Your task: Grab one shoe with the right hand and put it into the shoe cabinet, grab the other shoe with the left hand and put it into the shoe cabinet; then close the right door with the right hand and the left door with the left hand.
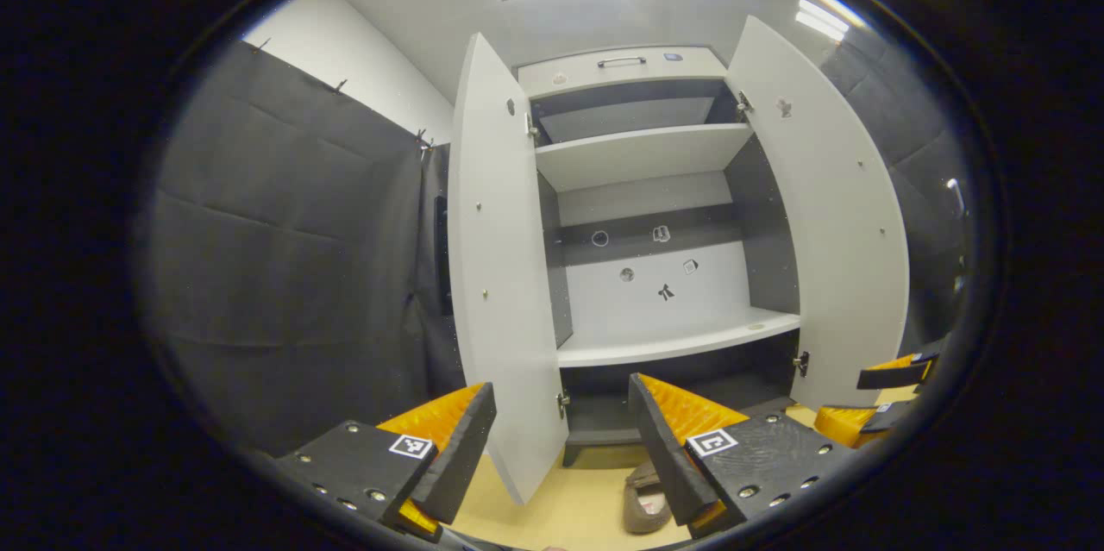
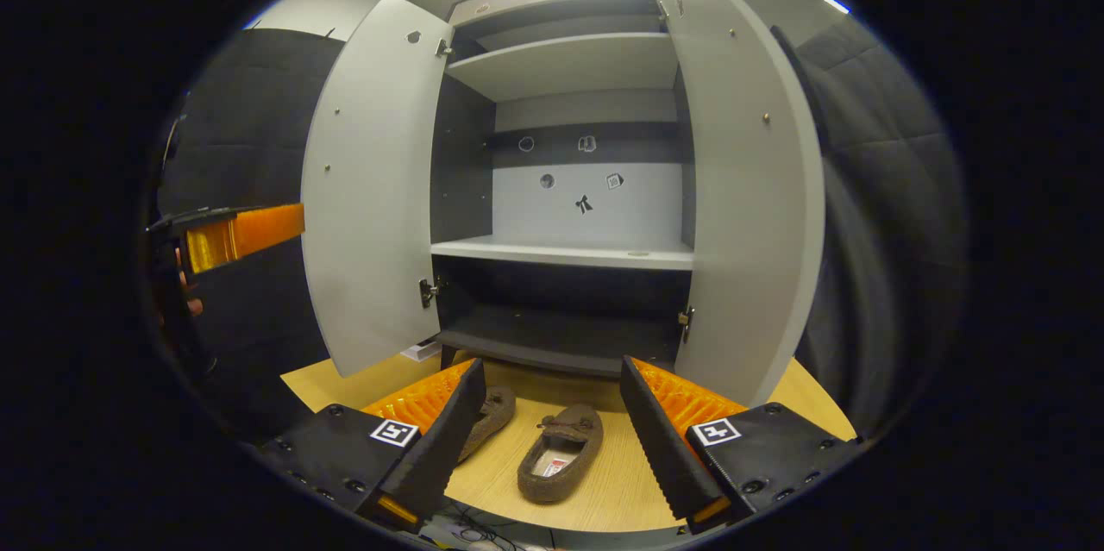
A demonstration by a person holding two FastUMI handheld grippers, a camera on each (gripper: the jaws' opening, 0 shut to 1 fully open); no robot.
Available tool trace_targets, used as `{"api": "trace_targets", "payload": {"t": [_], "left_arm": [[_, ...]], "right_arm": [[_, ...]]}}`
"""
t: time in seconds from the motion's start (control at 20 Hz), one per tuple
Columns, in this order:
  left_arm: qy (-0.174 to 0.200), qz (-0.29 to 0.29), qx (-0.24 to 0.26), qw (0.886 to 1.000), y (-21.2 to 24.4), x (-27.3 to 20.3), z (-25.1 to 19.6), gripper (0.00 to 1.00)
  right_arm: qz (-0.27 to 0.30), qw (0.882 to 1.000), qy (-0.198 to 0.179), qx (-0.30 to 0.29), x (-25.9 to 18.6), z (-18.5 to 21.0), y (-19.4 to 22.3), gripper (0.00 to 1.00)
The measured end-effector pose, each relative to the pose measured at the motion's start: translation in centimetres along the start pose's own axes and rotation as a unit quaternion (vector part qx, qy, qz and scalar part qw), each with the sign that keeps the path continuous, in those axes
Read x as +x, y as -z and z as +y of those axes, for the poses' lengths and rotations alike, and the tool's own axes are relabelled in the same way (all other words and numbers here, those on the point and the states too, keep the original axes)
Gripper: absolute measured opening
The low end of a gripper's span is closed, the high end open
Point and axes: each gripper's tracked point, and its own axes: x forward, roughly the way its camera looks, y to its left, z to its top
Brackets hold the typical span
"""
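Observation:
Two brown slip-on shoes lie on the wooden floor in front of the open shoe cabinet (image 2: 561, 253). In the right gripper view one shoe (image 2: 561, 452) lies between the fingers of my right gripper (image 2: 552, 366), which is open and above it. The other shoe (image 2: 493, 415) is half hidden behind that gripper's left finger. My left gripper (image 1: 561, 387) is open and empty, facing the cabinet (image 1: 673, 344), with a shoe (image 1: 647, 497) low behind its right finger. Both cabinet doors stand wide open.
The white left door (image 1: 504, 275) and right door (image 1: 828, 215) flank the grey shelves; the bottom shelf (image 2: 552, 335) is bare. My right gripper (image 1: 880, 400) shows at the far right of the left gripper view. The left gripper (image 2: 233, 236), with a hand, shows at the left of the right gripper view.

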Motion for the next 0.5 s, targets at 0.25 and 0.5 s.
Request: {"api": "trace_targets", "payload": {"t": [0.25,0.5], "left_arm": [[-0.003,-0.004,0.002,1.000,0.7,2.2,1.3,0.83],[-0.014,0.011,0.003,1.000,2.4,4.1,3.1,0.83]], "right_arm": [[0.088,0.996,-0.017,0.011,4.1,1.4,5.5,0.99],[0.164,0.986,-0.029,0.017,7.3,2.4,10.9,0.99]]}}
